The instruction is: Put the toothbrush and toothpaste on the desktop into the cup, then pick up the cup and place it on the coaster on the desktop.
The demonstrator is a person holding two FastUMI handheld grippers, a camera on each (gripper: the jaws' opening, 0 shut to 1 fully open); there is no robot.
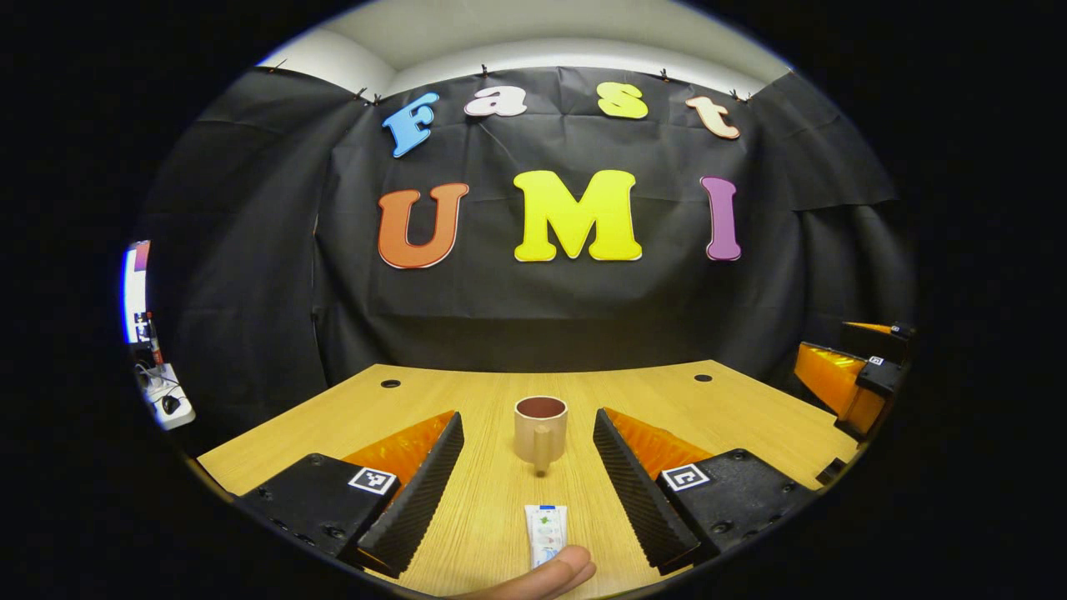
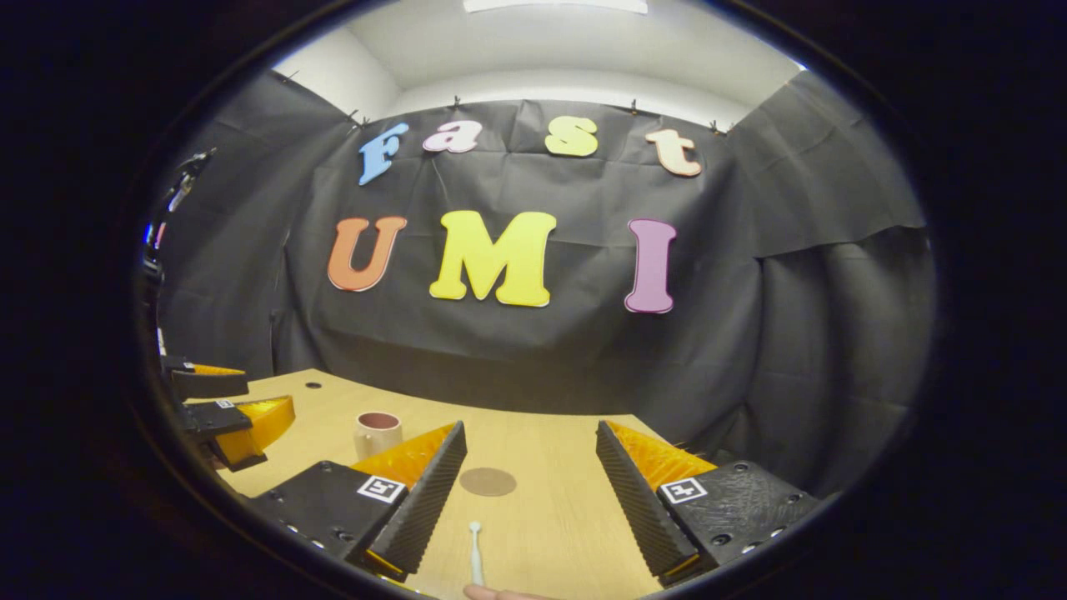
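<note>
Your toothpaste and toothbrush both run off the bottom edge on the wooden desktop, each with a fingertip at its near end. Your left gripper gapes wide, the cup upright beyond its fingers. Your right gripper is equally wide, the coaster flat between its fingers.

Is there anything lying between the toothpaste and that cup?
Nothing visible: in the left gripper view bare desk runs from the toothpaste to the cup, between the open left gripper fingers.
</note>
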